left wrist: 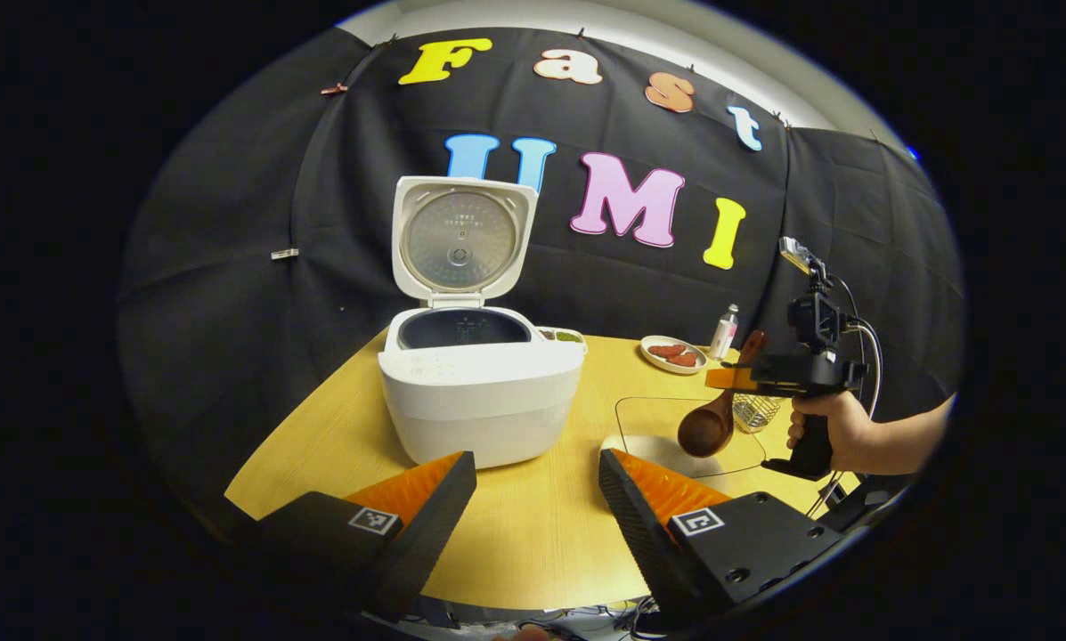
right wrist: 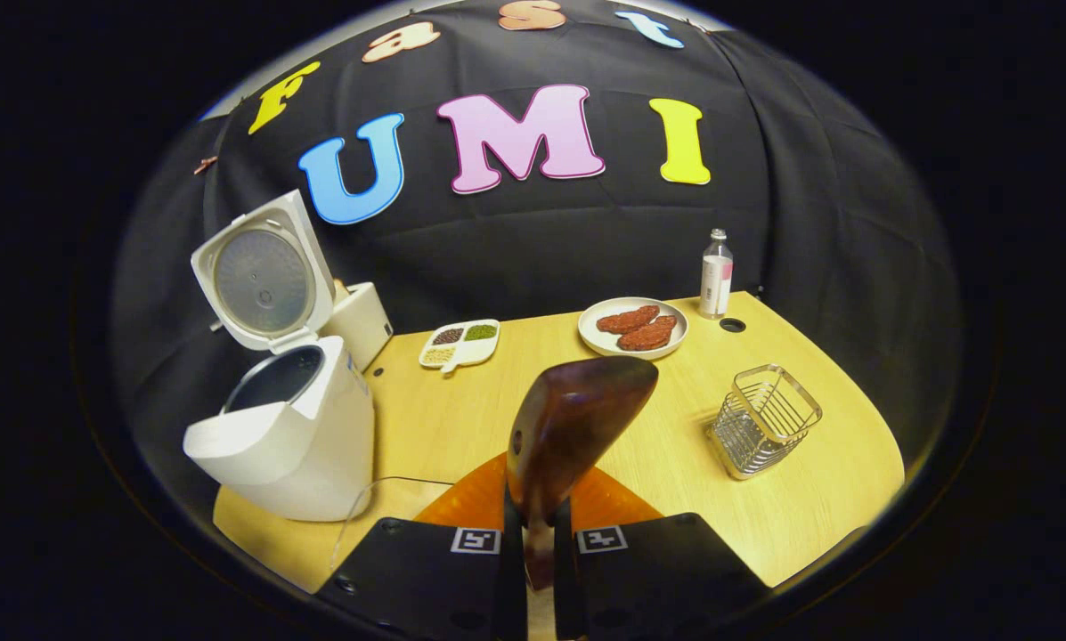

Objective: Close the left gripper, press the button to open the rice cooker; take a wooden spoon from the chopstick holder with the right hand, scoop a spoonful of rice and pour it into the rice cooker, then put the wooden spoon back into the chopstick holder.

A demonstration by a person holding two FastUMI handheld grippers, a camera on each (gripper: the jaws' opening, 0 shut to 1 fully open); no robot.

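I see the cooker (left wrist: pixel 479 392) open, my right fingers (right wrist: pixel 537 543) clamped on the spoon (right wrist: pixel 573 427), left fingers (left wrist: pixel 533 499) spread empty; scooping apparently remains.

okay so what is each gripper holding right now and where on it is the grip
The right gripper is clamped on the wooden spoon by its handle, bowl pointing away. The left gripper is open and holds nothing.
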